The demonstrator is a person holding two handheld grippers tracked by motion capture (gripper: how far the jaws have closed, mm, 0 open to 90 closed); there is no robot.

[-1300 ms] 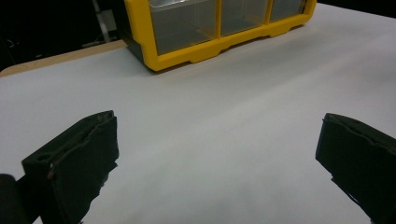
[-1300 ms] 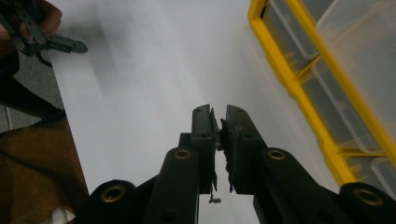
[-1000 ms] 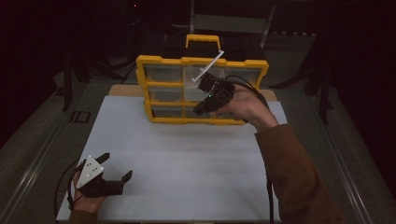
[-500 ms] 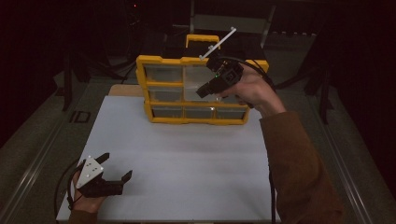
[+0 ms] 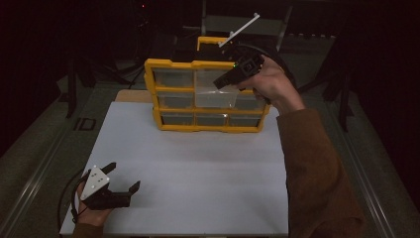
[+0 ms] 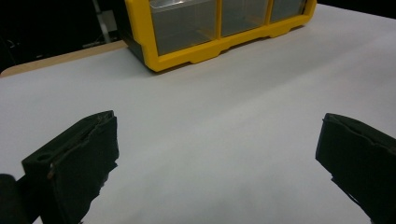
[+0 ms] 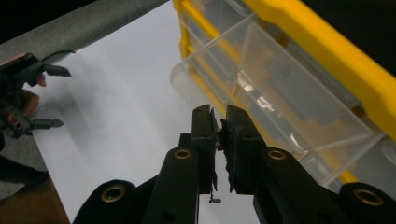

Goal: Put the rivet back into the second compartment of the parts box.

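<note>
One drawer is the work in hand here, and the pictures suggest it is about half done. At the left of the high view, the left tool rests low on the white table near the person's edge, with its jaws spread wide and nothing between them; in the left gripper view only bare table lies between the two black jaws. Further right, at the far side of the table, stands the yellow organizer with its rows of clear drawers. The clear drawer of the middle part is pulled out and lifted, tilted in front of the cabinet. The right tool has its jaws nearly closed, pinching the thin front wall of this drawer; in the right gripper view the drawer hangs just beyond the jaws and looks empty, as far as I can tell. I judge the drawer is free of its slot, and what is left is to bring it down onto the table.
</note>
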